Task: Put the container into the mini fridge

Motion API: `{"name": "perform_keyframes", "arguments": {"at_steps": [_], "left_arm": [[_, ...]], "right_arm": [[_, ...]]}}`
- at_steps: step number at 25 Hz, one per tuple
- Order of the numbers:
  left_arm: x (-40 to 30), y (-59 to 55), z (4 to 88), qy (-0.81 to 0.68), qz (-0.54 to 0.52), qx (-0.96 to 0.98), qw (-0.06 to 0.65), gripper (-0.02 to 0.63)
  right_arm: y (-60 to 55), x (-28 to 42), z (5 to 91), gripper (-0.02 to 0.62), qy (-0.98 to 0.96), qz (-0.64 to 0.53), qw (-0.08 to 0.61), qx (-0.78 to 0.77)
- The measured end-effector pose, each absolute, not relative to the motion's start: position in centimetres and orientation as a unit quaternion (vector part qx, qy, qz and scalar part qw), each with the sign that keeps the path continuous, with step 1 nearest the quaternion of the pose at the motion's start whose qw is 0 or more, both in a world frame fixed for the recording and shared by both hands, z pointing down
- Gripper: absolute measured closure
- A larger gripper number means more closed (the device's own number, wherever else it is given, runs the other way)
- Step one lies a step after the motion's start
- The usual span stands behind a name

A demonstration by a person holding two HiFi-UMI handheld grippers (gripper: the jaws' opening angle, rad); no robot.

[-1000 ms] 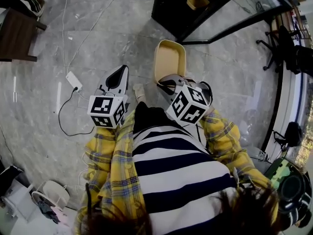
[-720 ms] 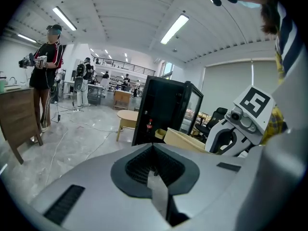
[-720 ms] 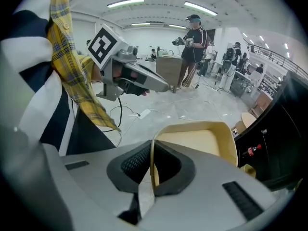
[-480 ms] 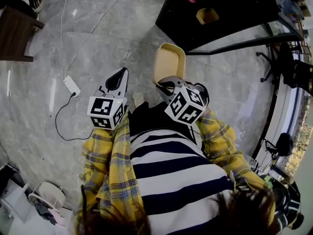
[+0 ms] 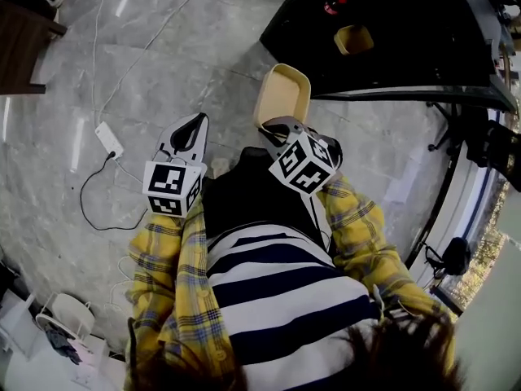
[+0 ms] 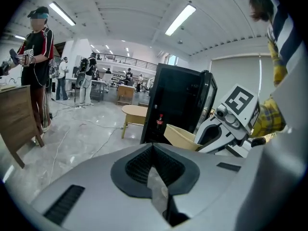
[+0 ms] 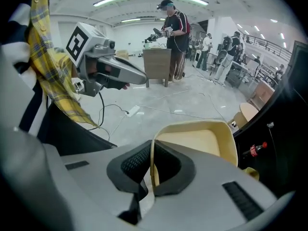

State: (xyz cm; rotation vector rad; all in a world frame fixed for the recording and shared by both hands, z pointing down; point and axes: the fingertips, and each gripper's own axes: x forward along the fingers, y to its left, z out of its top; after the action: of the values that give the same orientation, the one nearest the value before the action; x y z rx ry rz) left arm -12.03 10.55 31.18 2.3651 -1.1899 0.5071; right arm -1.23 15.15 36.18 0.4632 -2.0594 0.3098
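Only one container (image 5: 282, 94) to count: pale yellow, shallow, rectangular with rounded corners, open-topped and bare inside. Held clear of the grey marble floor (image 5: 163, 55), just short of the mini fridge (image 5: 391, 23). Pinched by its near wall in the right gripper (image 5: 271, 126), jaws closed on the thin rim from both sides. Flanked on the left by the left gripper (image 5: 195, 122), jaws pressed together on nothing, apart from the container.

Two grippers in all, each with one marker cube. One black mini fridge ahead, with one red-capped bottle (image 5: 330, 6) and one small yellow cup (image 5: 355, 39) showing within its dark front. On the floor to the left, one white power strip (image 5: 107, 139) with its cable. Lower down, two yellow plaid sleeves (image 5: 175, 259) beside a striped shirt. Further back in the right gripper view, one wooden table (image 7: 158, 64) with one person (image 7: 174, 30) standing at it, and several more people beyond.
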Motion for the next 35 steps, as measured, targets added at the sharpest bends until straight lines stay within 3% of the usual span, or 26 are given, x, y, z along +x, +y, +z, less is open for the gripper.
{"name": "perform_keyframes", "arguments": {"at_steps": [15,35], "left_arm": [[-4.5,3.2,39.8,-0.461,0.181,0.836,0.236,0.589],[1.7,-4.6,56.6,-0.467,0.189,0.820,0.271,0.588]], "right_arm": [[4.5,6.2,45.6,0.565,-0.835,0.149,0.504,0.161],[-7.7,13.2,65.1,0.565,-0.793,0.173,0.539,0.226]]}}
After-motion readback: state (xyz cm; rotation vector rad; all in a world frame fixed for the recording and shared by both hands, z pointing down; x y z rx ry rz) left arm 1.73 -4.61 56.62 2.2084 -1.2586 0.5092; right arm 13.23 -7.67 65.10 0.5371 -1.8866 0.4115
